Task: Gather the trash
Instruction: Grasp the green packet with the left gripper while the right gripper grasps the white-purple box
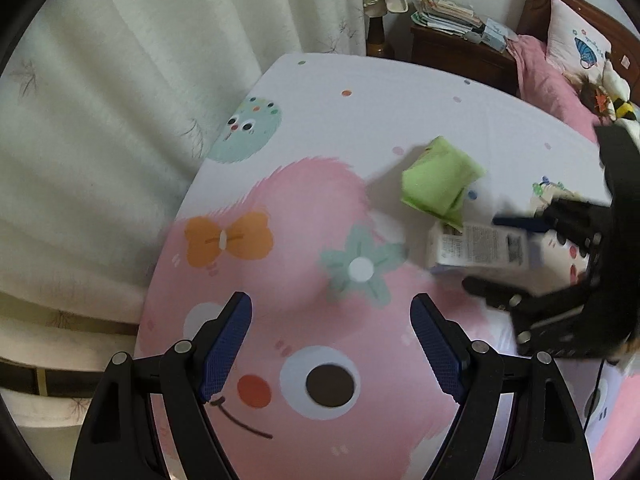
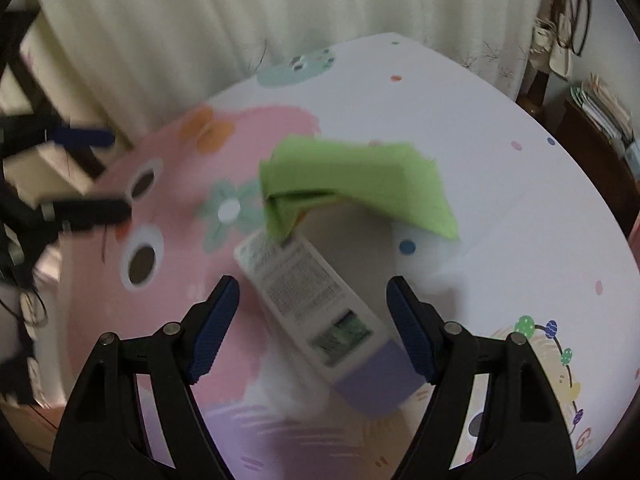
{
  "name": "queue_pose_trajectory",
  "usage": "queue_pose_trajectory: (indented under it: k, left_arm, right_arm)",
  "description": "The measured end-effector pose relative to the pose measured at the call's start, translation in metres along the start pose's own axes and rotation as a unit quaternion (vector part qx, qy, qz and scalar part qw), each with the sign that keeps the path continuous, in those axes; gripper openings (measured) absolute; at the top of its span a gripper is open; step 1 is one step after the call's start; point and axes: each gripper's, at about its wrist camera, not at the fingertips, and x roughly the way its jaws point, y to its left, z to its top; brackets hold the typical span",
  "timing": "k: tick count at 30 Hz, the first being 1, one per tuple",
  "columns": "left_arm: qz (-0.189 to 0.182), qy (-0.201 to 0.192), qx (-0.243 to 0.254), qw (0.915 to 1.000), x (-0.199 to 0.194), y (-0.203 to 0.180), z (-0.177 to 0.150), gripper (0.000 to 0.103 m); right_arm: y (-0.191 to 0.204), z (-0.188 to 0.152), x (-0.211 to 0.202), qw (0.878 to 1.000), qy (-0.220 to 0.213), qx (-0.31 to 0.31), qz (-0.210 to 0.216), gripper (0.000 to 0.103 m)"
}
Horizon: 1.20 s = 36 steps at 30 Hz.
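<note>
White carton [image 2: 316,304] between right gripper [image 2: 312,320] fingers [image 2: 216,320]

No text, brand, number or sign can be read in either view. The white carton [image 2: 316,304] lying on the patterned bed sheet [image 2: 500,184] carries blocks of fine print and a dark code-like panel [image 2: 342,334], but motion blur makes every character illegible; the same carton [image 1: 478,246] in the left wrist view is equally unreadable. The pillow [image 1: 578,46] by the headboard bears a blue printed motif with small lettering too small to make out.
</note>
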Motion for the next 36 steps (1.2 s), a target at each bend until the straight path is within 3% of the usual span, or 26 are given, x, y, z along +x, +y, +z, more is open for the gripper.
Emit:
queue_pose_trajectory:
  k: [3,4,11,14,18,23,26,32,36]
  left_arm:
    - [-0.01,-0.006,0.008,0.9999,-0.001,-0.011,0.014,0.083]
    - [-0.014,-0.007,0.012,0.9998,-0.001,-0.016,0.02,0.083]
    - [-0.029,-0.01,0.067,0.9973,0.017,-0.067,0.063,0.083]
    - [-0.029,-0.006,0.076,0.9966,0.035,-0.087,0.081,0.083]
    - [-0.032,0.01,0.081,0.9961,0.068,-0.112,0.104,0.083]
    - [-0.051,0.037,0.06,0.9962,0.104,-0.128,0.126,0.079]
    - [-0.06,0.044,0.063,0.9953,0.116,-0.135,0.131,0.066]
    - [-0.078,0.042,0.054,0.9945,0.115,-0.133,0.13,0.024]
    - [-0.068,0.04,0.057,0.9953,0.108,-0.129,0.118,0.018]
  right_arm:
    - [0.002,-0.014,0.002,1.0,0.013,0.006,0.0,0.037]
    - [0.001,-0.018,0.0,1.0,0.008,0.011,-0.001,0.034]
    - [-0.001,-0.058,-0.034,0.997,-0.018,0.065,0.031,0.032]
    - [-0.009,-0.078,-0.055,0.994,-0.036,0.101,0.021,0.032]
    - [-0.034,-0.097,-0.075,0.98,-0.062,0.188,-0.013,0.032]
    - [-0.062,-0.119,-0.09,0.954,-0.098,0.28,-0.049,0.032]
    - [-0.066,-0.129,-0.094,0.943,-0.105,0.311,-0.052,0.032]
    - [-0.051,-0.143,-0.1,0.938,-0.106,0.325,-0.056,0.032]
    - [-0.04,-0.143,-0.103,0.935,-0.108,0.333,-0.062,0.032]
